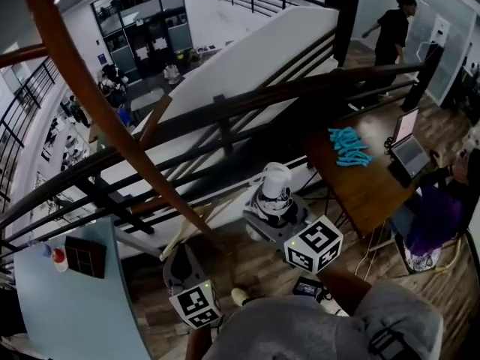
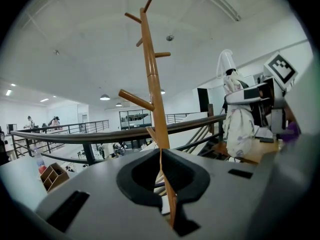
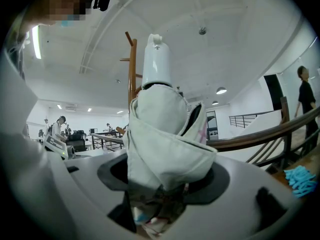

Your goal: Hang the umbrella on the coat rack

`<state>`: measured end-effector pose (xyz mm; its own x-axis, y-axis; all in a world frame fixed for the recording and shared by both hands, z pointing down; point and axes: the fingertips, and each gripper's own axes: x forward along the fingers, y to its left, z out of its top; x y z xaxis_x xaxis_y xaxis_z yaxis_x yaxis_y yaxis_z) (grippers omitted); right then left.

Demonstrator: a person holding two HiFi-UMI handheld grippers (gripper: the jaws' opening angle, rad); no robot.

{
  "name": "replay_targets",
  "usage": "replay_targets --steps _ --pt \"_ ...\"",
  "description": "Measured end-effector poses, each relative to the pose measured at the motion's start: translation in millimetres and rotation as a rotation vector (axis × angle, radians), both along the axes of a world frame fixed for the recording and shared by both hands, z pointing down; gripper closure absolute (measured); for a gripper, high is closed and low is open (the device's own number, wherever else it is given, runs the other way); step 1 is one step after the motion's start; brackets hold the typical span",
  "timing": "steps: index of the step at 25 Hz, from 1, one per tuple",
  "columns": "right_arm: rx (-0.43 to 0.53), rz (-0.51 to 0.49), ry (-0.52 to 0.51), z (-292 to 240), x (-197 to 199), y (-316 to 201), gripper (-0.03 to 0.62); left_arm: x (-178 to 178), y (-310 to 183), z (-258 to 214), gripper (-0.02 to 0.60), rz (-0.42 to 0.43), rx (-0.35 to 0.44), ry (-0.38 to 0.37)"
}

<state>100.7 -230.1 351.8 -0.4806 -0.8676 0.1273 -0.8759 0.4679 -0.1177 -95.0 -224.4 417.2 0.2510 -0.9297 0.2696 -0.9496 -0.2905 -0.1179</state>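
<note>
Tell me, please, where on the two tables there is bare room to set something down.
The light blue table is bare across its near part; only the wooden organizer and bottle crowd its far edge. The brown table is bare on this side of the blue pile, left of the laptop.

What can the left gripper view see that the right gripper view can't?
Only the left gripper view shows the wooden box and the bottle beside it. Only the right gripper view shows the blue pile low at the right and a person in black beyond the railing. Both show the coat rack, the folded umbrella and the dark railing.
</note>
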Motion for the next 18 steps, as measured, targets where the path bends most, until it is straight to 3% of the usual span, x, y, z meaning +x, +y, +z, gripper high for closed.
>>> replay_targets --steps 10,18 --pt "0.019 0.022 0.02 -18 0 -34 0.299 -12 -35 -16 0.558 0.012 0.049 0.036" --pt "0.02 0.039 0.029 -24 -20 -54 0.299 -39 -52 -11 0.558 0.038 0.032 0.075"
